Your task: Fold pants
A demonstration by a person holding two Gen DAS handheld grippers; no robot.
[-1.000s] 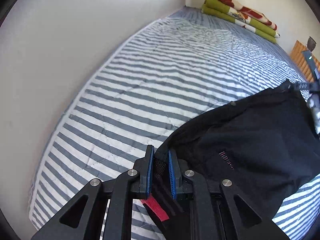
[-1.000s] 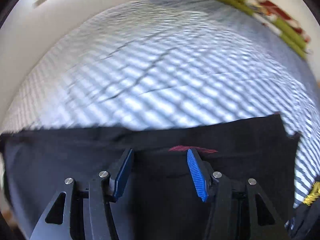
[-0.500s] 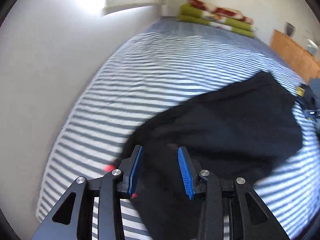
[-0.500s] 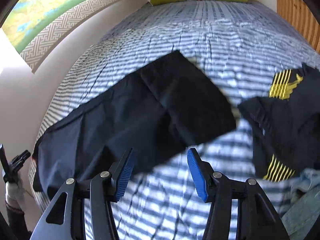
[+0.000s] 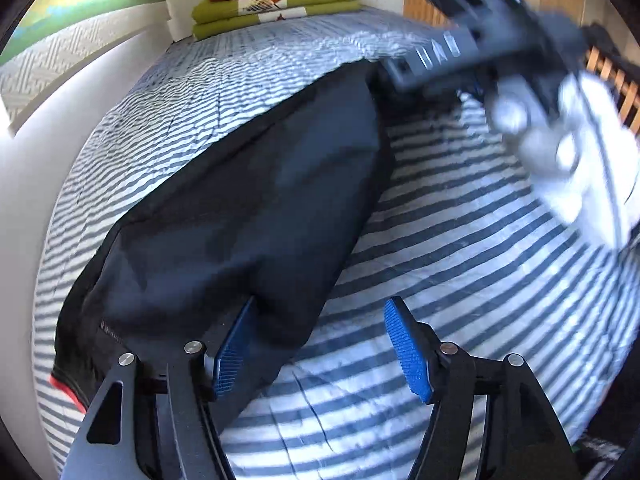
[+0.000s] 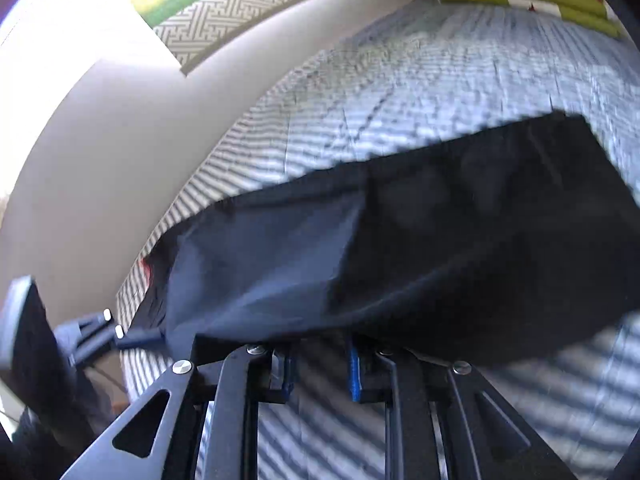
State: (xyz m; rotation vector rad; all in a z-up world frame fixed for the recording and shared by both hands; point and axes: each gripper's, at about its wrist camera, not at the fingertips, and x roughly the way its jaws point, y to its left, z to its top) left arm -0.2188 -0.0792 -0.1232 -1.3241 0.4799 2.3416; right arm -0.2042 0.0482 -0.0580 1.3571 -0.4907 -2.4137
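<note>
Both grippers work on the black pants (image 5: 248,216), which lie on the striped bed cover (image 5: 460,264). My left gripper (image 5: 320,348) is spread wide at the waist end. My right gripper (image 6: 320,368) looks narrowed under the hem; I cannot tell if it pinches cloth. I should grip both layers and keep the edges aligned. One small label is unreadable.

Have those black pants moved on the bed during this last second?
Yes. The black pants were bunched near the striped bedspread's near edge; now they stretch as a long strip toward the folded green blankets, released by the left gripper.
</note>
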